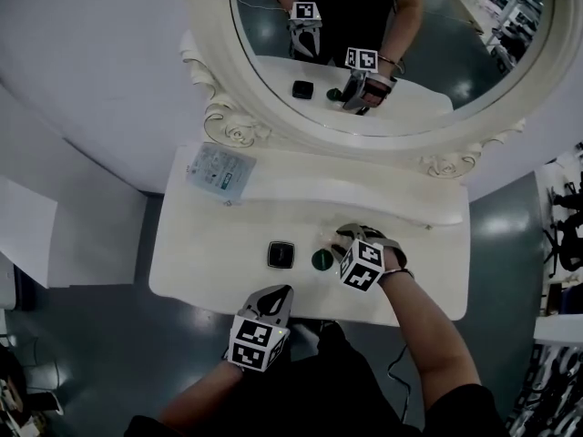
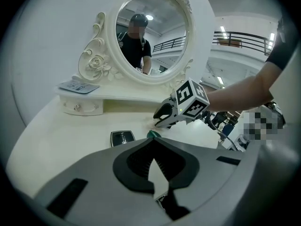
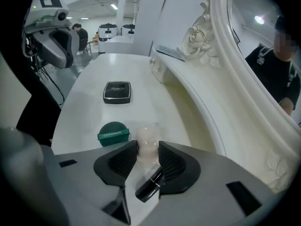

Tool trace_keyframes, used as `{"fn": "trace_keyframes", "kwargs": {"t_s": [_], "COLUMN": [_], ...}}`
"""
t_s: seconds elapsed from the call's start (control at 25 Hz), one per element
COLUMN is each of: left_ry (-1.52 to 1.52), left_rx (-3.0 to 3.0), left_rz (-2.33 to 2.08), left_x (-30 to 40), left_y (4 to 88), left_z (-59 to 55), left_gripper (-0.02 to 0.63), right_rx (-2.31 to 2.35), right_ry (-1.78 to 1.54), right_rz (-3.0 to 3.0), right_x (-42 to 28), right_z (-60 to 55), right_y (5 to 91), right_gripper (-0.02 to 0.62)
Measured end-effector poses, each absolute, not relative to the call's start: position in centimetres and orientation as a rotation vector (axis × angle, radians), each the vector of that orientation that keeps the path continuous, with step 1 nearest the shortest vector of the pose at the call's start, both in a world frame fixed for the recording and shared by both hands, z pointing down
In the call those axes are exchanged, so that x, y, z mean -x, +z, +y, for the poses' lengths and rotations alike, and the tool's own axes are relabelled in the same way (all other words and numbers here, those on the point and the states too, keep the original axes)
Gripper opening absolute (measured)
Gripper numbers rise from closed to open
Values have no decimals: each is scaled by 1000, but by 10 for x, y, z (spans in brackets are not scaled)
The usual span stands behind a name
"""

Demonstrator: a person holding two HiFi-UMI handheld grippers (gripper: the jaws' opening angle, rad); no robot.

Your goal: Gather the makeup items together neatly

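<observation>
A black square compact (image 1: 281, 254) and a round green container (image 1: 322, 260) lie side by side on the white vanity table (image 1: 200, 262). My right gripper (image 1: 344, 237) points steeply down just right of the green container (image 3: 113, 133). It is open, with a clear pale bottle (image 3: 147, 142) between its fingertips. A black tube (image 3: 149, 186) lies under it, nearer the camera. My left gripper (image 1: 278, 294) hovers at the table's front edge, shut and empty, pointing toward the compact (image 2: 122, 137).
An oval mirror (image 1: 364, 44) in a carved white frame stands at the back. A flat blue-and-white packet (image 1: 219, 173) lies on the raised shelf at the back left, above a small drawer (image 2: 82, 107). Grey floor surrounds the table.
</observation>
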State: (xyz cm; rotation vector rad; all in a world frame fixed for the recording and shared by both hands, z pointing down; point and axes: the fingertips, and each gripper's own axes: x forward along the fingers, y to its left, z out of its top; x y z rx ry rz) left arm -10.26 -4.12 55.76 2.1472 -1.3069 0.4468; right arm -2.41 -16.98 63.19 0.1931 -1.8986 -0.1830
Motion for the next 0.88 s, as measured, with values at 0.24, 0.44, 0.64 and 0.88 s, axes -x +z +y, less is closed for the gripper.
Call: {"fn": "trace_keyframes", "kwargs": {"t_s": [0.24,0.44,0.64,0.88], "left_ry": [432,446,453,495], "left_rx": [-2170,-2215,-2269,-2330], "left_rz": [-1293,-1252,-1189,-1098], "left_x": [92,85,74,63], "left_y": [553,552,551,553], "left_z": [-46,-48,-50,-43], "left_gripper": [9,9,8,9], "right_rx": [-458,-868,-1187,-1429], "right_ry": [-79,189,511,791], "right_rz": [-1950,-2002,-1975,-1861], "right_x": [17,-14,-49,-73], "right_z": [-172,-160,-128,-112], "right_y": [616,585,587,610], "right_gripper": [127,126,126,126]}}
